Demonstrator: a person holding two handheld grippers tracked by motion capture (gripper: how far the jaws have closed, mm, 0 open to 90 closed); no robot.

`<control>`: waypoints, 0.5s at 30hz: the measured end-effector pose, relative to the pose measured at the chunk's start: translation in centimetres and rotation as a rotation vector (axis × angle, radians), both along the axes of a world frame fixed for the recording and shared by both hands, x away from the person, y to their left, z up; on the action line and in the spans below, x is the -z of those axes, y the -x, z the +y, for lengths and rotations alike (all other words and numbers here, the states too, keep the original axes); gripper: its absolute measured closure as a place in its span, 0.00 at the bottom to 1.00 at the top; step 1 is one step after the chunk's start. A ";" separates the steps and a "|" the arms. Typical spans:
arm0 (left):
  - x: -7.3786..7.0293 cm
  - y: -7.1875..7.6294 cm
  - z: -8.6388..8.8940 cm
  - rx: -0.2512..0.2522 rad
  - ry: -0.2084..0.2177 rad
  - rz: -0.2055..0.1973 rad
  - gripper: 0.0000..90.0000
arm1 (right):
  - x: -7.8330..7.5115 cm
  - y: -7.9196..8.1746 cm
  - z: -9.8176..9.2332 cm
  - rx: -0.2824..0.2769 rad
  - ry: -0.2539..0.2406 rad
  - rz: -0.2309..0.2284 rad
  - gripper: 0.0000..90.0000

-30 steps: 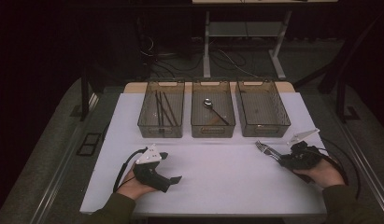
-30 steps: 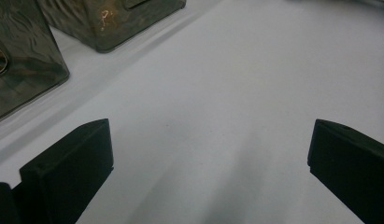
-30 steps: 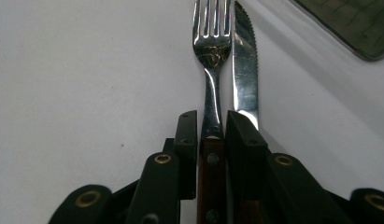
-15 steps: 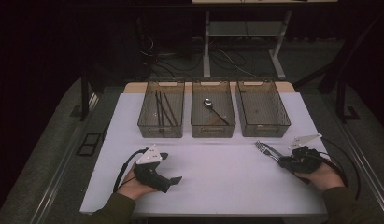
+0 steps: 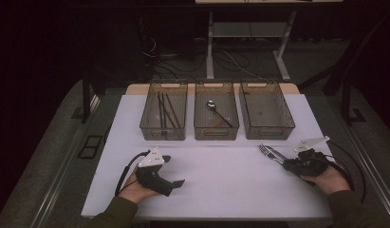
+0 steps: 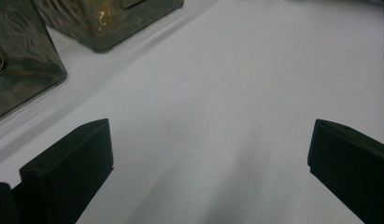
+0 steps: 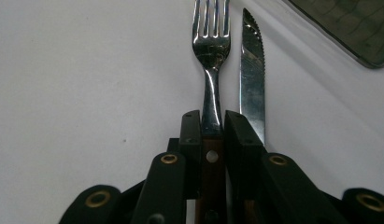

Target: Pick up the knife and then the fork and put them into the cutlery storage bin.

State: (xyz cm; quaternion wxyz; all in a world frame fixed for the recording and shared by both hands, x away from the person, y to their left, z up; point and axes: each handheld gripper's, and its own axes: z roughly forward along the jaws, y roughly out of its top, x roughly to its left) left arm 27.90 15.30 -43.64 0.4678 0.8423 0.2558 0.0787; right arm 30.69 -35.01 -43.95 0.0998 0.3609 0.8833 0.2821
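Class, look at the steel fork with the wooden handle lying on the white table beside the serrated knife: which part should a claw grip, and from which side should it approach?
Grip the steel fork at the top of its wooden handle, coming from the handle end along its length, jaws either side. The serrated knife lies close alongside, so one jaw must slip into the narrow gap between them, as the right claw does.

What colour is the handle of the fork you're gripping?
Reddish-brown wood with a metal rivet, on the fork; clearest in the right gripper view.

Wood-handled steel fork (image 7: 211, 51) flat on white table, tines forward (serrated knife (image 7: 252, 74) just beside).
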 end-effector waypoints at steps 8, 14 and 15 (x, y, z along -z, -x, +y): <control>0.0 0.0 0.0 0.001 0.001 0.001 0.00 | -0.5 0.0 -0.4 0.001 -0.035 -0.006 0.87; 0.0 0.0 0.0 0.000 0.001 0.001 0.00 | -1.3 0.0 -0.7 0.011 -0.066 -0.015 0.87; 0.0 0.0 0.0 0.000 0.000 0.001 0.00 | -1.5 0.0 -0.7 0.012 -0.079 -0.018 0.87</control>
